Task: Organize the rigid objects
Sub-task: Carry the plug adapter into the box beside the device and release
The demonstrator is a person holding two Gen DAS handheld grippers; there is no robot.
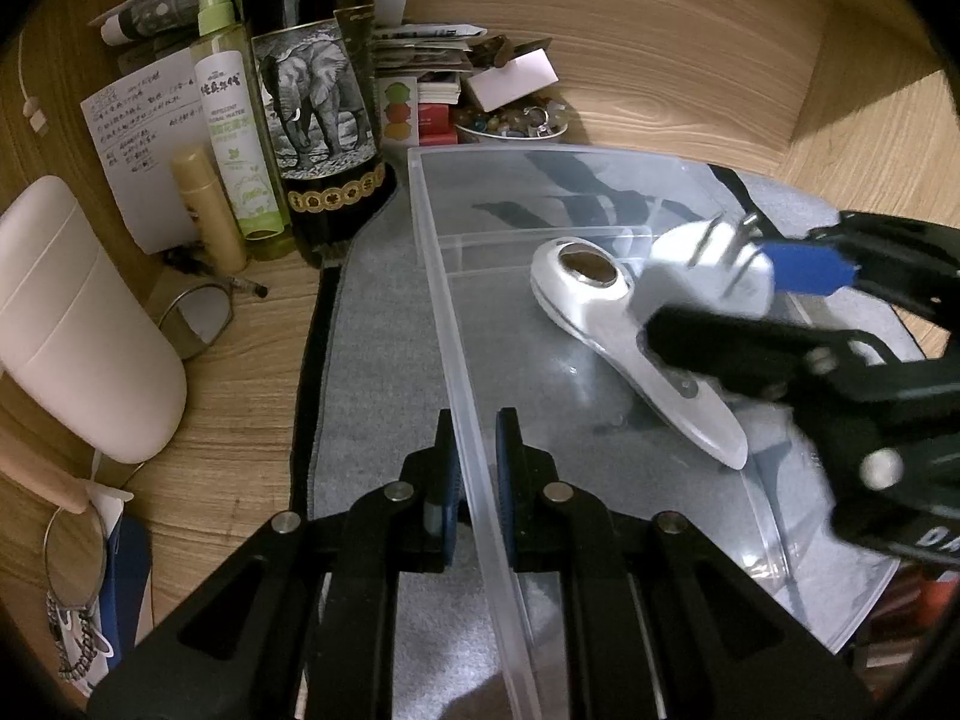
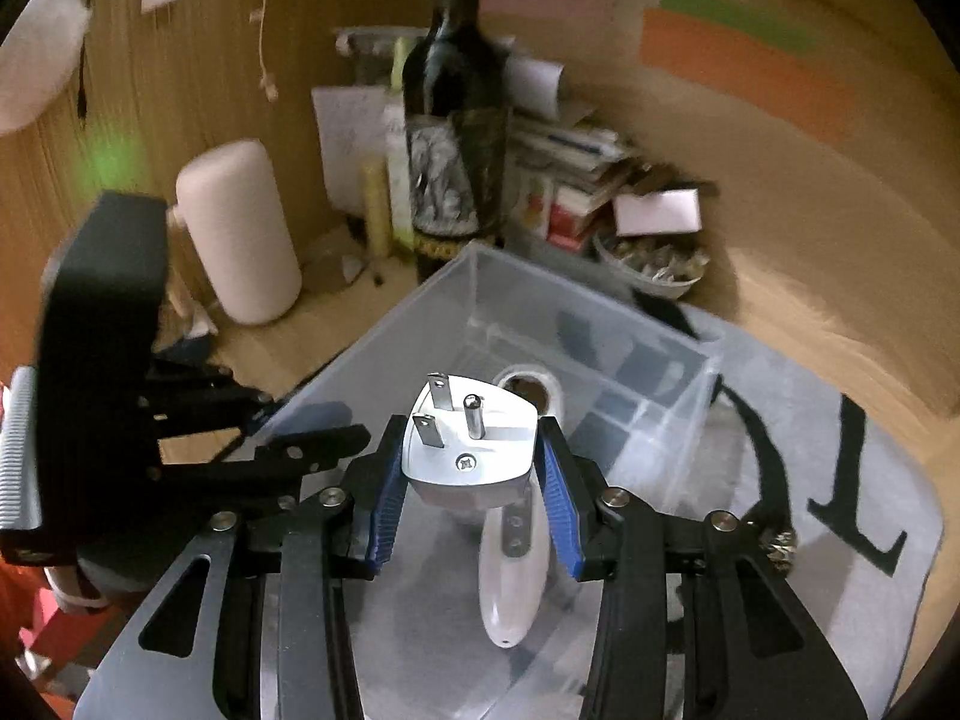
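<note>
Wood-grain counter (image 1: 240, 420) under warm light carries a grey mat and a clear plastic storage bin (image 1: 438, 276), hemmed on its far side by a dark elephant-label bottle (image 1: 318, 114) and stacked papers. The left tool (image 1: 480, 468) is pinched shut on the bin's near wall, steadying it. The right tool (image 2: 474, 480), partly open, clamps a white three-pin plug adapter (image 2: 468, 450) by its flat sides above the bin. It looks light, hard and slick, so the side grip suits it. A white handheld device with a round lens (image 1: 606, 306) already lies inside; free floor remains beside it, though thin walls could snag.
</note>
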